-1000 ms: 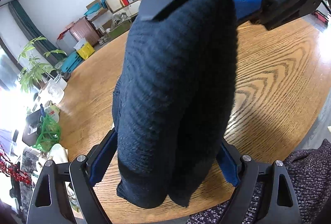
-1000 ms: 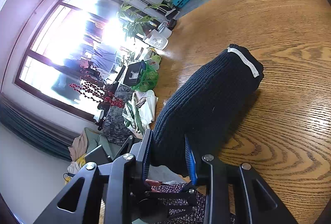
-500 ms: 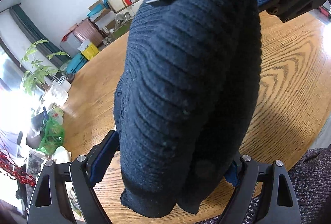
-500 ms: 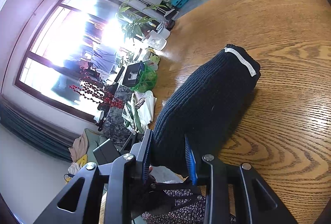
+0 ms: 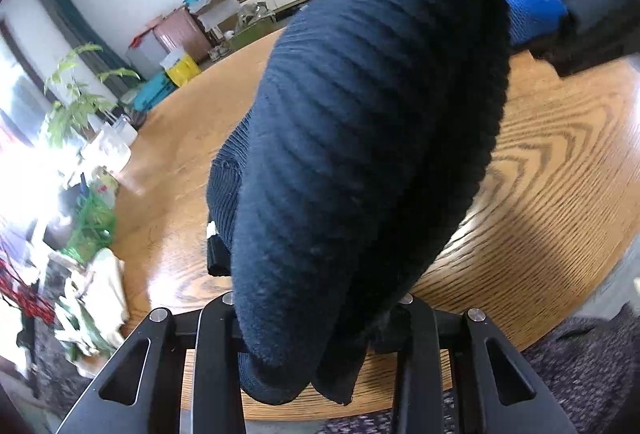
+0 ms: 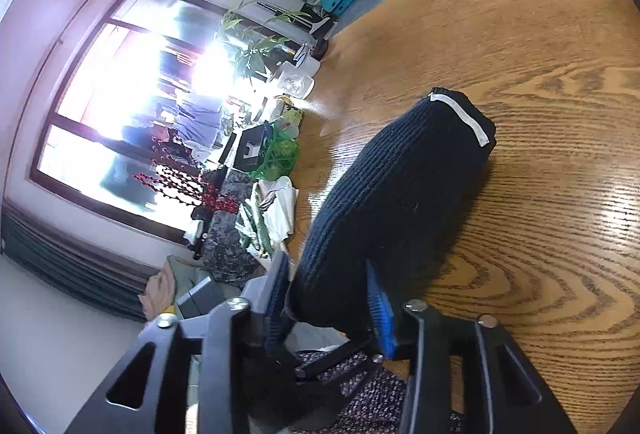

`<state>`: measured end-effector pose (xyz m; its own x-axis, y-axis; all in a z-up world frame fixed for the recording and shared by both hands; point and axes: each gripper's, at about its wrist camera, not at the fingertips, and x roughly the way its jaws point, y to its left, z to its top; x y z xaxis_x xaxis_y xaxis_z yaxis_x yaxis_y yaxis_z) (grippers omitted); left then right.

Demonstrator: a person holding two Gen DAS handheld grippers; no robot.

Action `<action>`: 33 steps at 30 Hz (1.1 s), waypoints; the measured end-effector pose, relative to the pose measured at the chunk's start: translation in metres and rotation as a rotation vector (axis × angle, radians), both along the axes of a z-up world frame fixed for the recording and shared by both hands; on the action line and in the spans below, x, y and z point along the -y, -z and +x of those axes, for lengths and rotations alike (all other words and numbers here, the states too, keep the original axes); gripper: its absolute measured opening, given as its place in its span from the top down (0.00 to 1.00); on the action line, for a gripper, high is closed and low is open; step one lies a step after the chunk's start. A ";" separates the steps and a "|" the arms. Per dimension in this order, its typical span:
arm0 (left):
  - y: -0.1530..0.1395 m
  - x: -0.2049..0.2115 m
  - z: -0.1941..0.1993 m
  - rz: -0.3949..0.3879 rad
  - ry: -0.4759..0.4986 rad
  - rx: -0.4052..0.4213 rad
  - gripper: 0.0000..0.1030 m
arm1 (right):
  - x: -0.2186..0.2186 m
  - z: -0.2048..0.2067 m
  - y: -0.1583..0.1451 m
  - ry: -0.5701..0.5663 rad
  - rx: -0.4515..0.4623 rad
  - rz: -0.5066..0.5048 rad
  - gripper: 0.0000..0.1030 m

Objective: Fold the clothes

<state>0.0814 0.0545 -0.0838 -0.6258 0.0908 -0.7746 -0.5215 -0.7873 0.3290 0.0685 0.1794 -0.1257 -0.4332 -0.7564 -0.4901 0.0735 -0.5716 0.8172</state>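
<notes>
Now, sweater (image 6: 394, 193): dark ribbed knit, far end lying on the wooden table (image 6: 540, 53), near end lifted.
Right gripper (image 6: 328, 298): blue pads clamped on the sweater.
Left gripper (image 5: 316, 314): sweater fills its jaws; clamped or not, unclear.
Plant (image 6: 252, 45): beyond the table's edge.

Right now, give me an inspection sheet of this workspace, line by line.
Surface: round wooden table, grain visible, glare patches.
Job's things: dark navy ribbed knit garment, folded over, its far end with a white label strip resting on the table.
Clutter: green mesh bag, clear container, white and patterned cloths at the table's window side.
Grippers: right gripper shut on the garment; left gripper mostly hidden by the fabric draped between its fingers, closure unclear.
Cables: nothing seen.
Surroundings: bright window, potted plant, stacked boxes and a pink suitcase along the wall.
</notes>
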 end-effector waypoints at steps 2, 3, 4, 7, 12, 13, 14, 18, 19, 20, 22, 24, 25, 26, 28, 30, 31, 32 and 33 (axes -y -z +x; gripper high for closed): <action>-0.001 0.003 -0.002 0.031 -0.013 0.008 0.67 | -0.003 0.000 0.001 0.006 0.007 -0.015 0.45; -0.002 0.005 -0.003 0.044 -0.019 0.011 0.67 | -0.005 0.001 0.002 0.014 0.011 -0.018 0.41; -0.003 0.008 -0.003 0.055 -0.022 0.011 0.67 | -0.008 0.002 0.004 0.023 0.016 -0.022 0.34; -0.002 0.013 -0.003 0.077 -0.029 0.015 0.67 | -0.022 0.004 0.009 0.069 0.030 -0.034 0.23; -0.002 0.023 -0.008 0.121 -0.049 0.029 0.67 | -0.038 -0.003 0.028 0.133 0.098 -0.001 0.16; -0.002 0.024 -0.008 0.121 -0.048 0.028 0.67 | -0.038 -0.006 0.033 0.134 0.116 0.001 0.16; -0.001 0.025 -0.007 0.121 -0.047 0.028 0.67 | -0.037 -0.009 0.039 0.134 0.133 0.001 0.16; 0.000 0.028 -0.002 0.117 -0.039 0.021 0.67 | -0.028 -0.022 0.054 0.123 0.172 -0.077 0.16; 0.000 0.028 0.001 0.115 -0.035 0.018 0.67 | -0.026 -0.026 0.056 0.127 0.176 -0.089 0.16; -0.001 0.028 0.003 0.113 -0.031 0.016 0.68 | -0.024 -0.030 0.057 0.130 0.179 -0.097 0.16; 0.001 0.029 0.006 0.105 -0.025 0.012 0.67 | -0.016 -0.040 0.058 0.132 0.187 -0.069 0.16; 0.002 0.031 0.004 0.106 -0.026 0.014 0.68 | -0.008 -0.048 0.058 0.123 0.187 -0.042 0.16; 0.002 0.032 0.001 0.104 -0.028 0.012 0.68 | -0.003 -0.052 0.058 0.115 0.185 -0.030 0.15; 0.002 0.032 -0.002 0.102 -0.029 0.009 0.67 | 0.001 -0.056 0.058 0.107 0.183 -0.019 0.15; 0.003 0.033 -0.005 0.096 -0.028 0.004 0.67 | 0.006 -0.061 0.060 0.096 0.184 -0.003 0.17; 0.004 0.033 -0.006 0.087 -0.023 -0.002 0.68 | 0.009 -0.066 0.064 0.079 0.193 0.021 0.20; 0.005 0.033 -0.007 0.083 -0.021 -0.005 0.68 | 0.010 -0.068 0.067 0.069 0.200 0.032 0.21; 0.005 0.033 -0.007 0.079 -0.019 -0.008 0.68 | 0.010 -0.069 0.072 0.063 0.212 0.027 0.22; 0.006 0.033 -0.008 0.074 -0.016 -0.011 0.67 | 0.009 -0.070 0.076 0.057 0.224 0.020 0.24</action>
<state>0.0734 0.0219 -0.0899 -0.6359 0.1375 -0.7595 -0.5053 -0.8179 0.2750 -0.0016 0.1700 -0.2022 -0.3536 -0.7229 -0.5936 -0.1415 -0.5860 0.7979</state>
